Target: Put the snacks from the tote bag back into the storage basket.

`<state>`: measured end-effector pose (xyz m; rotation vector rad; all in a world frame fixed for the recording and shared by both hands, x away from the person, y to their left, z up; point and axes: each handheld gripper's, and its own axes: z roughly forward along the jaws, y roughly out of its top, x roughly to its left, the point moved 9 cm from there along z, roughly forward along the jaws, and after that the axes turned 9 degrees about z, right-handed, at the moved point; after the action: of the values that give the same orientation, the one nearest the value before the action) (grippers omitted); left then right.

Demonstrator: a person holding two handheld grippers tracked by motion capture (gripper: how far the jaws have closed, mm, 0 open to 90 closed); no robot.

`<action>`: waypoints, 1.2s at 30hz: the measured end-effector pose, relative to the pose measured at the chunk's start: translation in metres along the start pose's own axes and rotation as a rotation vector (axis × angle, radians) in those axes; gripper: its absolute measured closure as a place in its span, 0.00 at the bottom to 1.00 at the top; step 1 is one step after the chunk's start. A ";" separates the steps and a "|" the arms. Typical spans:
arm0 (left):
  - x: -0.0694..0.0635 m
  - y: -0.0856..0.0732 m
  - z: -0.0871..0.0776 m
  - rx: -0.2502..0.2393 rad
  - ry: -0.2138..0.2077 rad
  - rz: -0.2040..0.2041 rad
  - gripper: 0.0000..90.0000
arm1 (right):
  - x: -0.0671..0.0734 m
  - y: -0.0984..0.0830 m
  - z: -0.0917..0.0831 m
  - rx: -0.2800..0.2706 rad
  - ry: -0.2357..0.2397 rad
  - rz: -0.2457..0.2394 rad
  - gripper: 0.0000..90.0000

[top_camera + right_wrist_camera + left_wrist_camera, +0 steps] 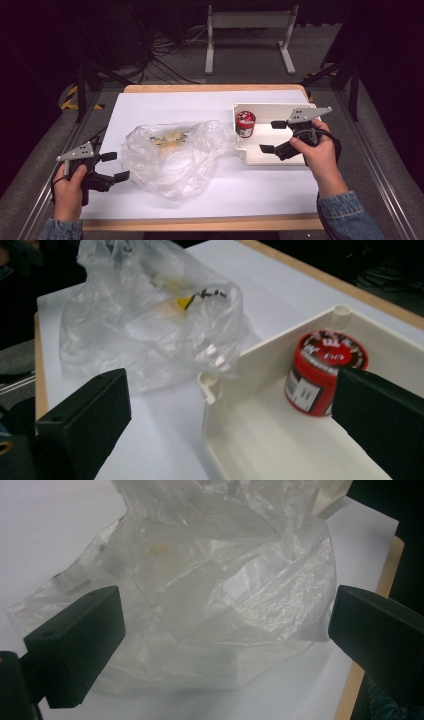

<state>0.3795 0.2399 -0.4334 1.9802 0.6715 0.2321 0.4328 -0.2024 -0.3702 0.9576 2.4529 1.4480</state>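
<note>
Fingers (75,645) spread toward crumpled plastic bag (172,155), long axis left-right.

Surface (165,102): white sheet, bare along the far edge, the near edge and the near right corner; passage free there.

Plastic bag (172,152): crumpled, clear, sprawled mid-surface; blocks the centre, its right lobe touching the tray's left end. In the left gripper view it lies just beyond the left claw (220,640), whose jaws stand wide apart.

Tray (270,158): cream, low walls on the far side and left end; inside floor mostly bare.

Red jar (245,123): upright in the tray's far left corner, the only obstacle inside.

Right claw (272,136): jaws spread, over the tray's open floor, jar just ahead.

Left margin: narrow bare strip beside the bag.
</note>
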 end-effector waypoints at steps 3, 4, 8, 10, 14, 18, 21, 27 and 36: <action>-0.005 -0.002 0.002 -0.013 -0.007 0.016 0.03 | 0.006 -0.010 -0.004 -0.007 0.019 0.010 0.02; -0.007 -0.003 0.003 -0.010 -0.014 0.029 0.03 | 0.008 -0.013 -0.005 -0.008 0.020 0.010 0.02; -0.012 -0.004 0.005 -0.007 -0.031 0.044 0.03 | 0.012 -0.024 -0.006 -0.019 0.010 0.001 0.02; -0.013 -0.004 0.007 -0.008 -0.039 0.040 0.03 | 0.014 -0.030 -0.005 -0.025 -0.002 0.005 0.02; -0.015 -0.007 0.010 0.009 -0.049 0.033 0.03 | 0.019 -0.042 -0.001 -0.059 0.012 0.014 0.02; -0.014 -0.005 0.012 -0.030 -0.042 0.051 0.03 | 0.018 -0.056 0.008 -0.038 0.017 0.021 0.02; -0.014 -0.004 0.013 -0.040 -0.041 0.063 0.03 | 0.018 -0.065 0.016 -0.040 0.017 0.027 0.02; -0.013 -0.007 0.013 -0.051 -0.053 0.047 0.03 | 0.016 -0.077 0.027 -0.041 0.010 0.018 0.02; -0.008 -0.016 0.021 -0.040 -0.056 0.038 0.03 | 0.004 -0.101 0.042 -0.023 -0.045 0.047 0.02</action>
<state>0.3762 0.2249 -0.4568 1.9552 0.5892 0.2109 0.4014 -0.2026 -0.4749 1.0388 2.3926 1.4486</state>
